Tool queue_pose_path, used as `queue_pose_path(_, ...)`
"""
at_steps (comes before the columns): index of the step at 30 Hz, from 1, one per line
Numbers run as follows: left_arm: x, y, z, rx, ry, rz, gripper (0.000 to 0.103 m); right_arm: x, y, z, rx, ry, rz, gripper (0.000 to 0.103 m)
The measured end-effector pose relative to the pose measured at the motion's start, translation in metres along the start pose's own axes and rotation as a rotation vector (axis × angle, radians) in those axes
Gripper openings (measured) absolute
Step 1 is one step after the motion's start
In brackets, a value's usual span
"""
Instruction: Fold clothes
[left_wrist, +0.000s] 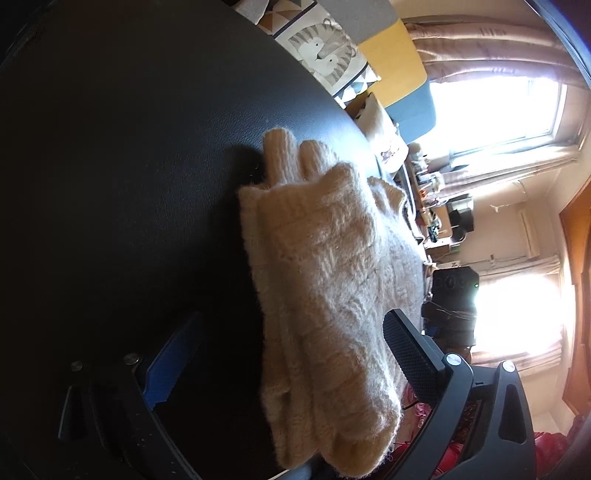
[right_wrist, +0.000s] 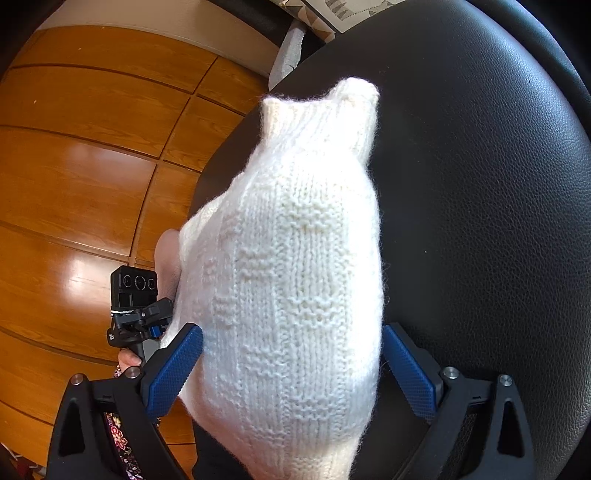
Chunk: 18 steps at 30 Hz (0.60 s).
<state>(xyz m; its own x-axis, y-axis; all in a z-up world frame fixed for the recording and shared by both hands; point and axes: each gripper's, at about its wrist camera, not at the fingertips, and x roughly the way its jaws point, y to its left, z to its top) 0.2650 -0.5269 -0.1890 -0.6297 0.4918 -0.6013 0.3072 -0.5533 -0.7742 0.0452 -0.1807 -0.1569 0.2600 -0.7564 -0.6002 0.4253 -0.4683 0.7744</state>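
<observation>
Sitting folded at the black leather seat (right_wrist: 480, 184) edge, the cream knit sweater (right_wrist: 295, 277) could slide floorward (overhang); left claw (left_wrist: 291, 369) and right claw (right_wrist: 291, 369) both gape, gripping nothing.

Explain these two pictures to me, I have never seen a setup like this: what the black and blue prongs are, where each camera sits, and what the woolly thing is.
No robot here: a person carries a hand-held two-finger gripper in each hand, and each has a wide-angle camera looking forward along its fingers. One view comes from the left gripper, the other from the right gripper. The blue ribbed prongs are the finger pads. A cream knitted sweater, folded, lies on a black leather-like surface. Both grippers stand open on either side of the sweater; neither holds anything. The small black device is the other gripper's camera.
</observation>
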Motion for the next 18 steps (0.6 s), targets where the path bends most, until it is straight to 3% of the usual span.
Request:
queue_pose_path(5, 0.009, -0.010, 0.001, 0.044, 0.007, -0.042, 0.100, -0.003, -0.003, 0.005, 0.012, 0.002, 0.009, 0.099)
queue_pose_path(13, 0.030, -0.027, 0.003, 0.096, -0.019, -0.020, 0.100, 0.023, 0.026, 0.000, -0.010, -0.013, -0.009, 0.100)
queue_pose_path(18, 0.035, -0.034, 0.000, 0.102, -0.012, -0.040, 0.100, 0.030, 0.034, -0.002, 0.019, -0.086, -0.037, 0.103)
